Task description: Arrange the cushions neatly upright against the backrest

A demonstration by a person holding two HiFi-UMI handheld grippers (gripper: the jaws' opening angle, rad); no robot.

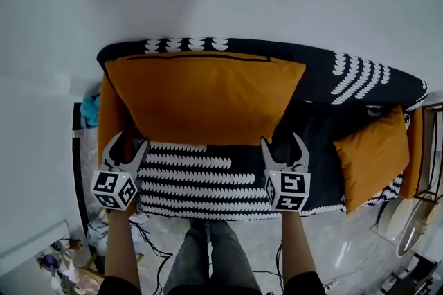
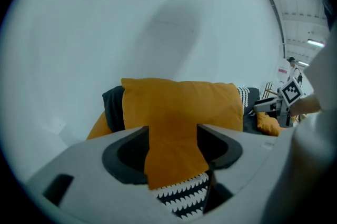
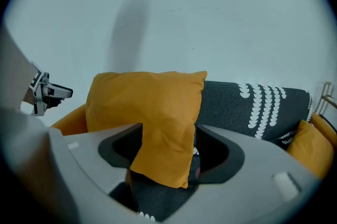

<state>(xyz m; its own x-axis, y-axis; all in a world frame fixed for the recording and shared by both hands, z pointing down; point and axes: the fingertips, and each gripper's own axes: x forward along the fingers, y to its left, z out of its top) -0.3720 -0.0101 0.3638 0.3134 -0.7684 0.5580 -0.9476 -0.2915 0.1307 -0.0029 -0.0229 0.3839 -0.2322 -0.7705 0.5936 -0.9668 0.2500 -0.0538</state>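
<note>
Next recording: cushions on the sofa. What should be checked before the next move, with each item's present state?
1. Large orange cushion upright against the backrest: ok.
2. Left gripper jaws apart, not clamped on it: ok.
3. Right gripper jaws apart, not clamped on it: ok.
4. Small orange cushion set upright like the large one: not ok, it sits askew at the sofa's right end.
5. Small cushion's contact with the backrest: cannot tell.

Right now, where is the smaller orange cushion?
Head view: the smaller orange cushion lies at the right end of the black patterned sofa, right of the right gripper.
</note>
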